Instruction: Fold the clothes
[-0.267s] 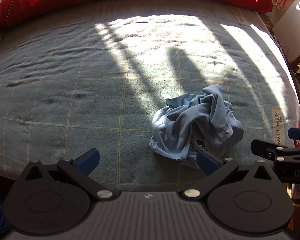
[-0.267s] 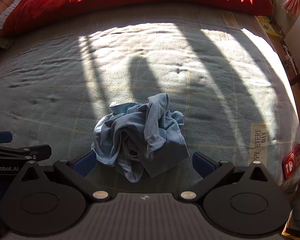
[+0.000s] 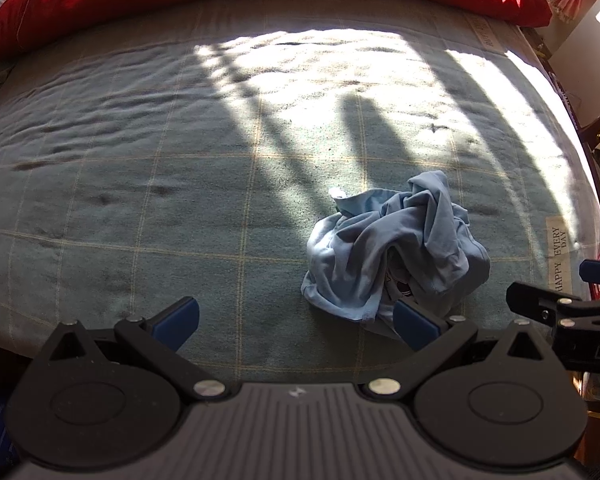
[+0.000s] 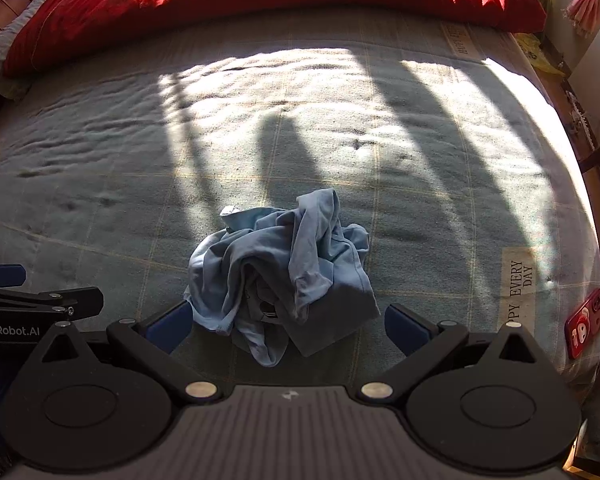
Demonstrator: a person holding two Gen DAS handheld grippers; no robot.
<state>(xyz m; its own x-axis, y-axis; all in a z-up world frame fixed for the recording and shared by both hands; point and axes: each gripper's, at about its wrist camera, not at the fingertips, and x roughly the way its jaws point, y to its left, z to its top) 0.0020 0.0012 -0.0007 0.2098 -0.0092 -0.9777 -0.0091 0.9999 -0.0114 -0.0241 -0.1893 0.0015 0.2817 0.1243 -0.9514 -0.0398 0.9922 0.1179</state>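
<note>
A crumpled light blue cotton shirt [image 4: 284, 276] is seen low in the middle of the frame, bunched on the green checked bed cover [image 4: 420, 208]. It looks soft, light and floppy. A loose edge could be pinched. Left tongs [image 3: 296, 318] and right tongs [image 4: 286, 322] are wide apart, holding nothing.

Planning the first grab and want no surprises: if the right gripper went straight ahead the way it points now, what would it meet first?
Most likely the crumpled blue garment, which lies on the bed cover between the open fingers of the right gripper. Nothing shows in between, though depth is hard to judge.
</note>
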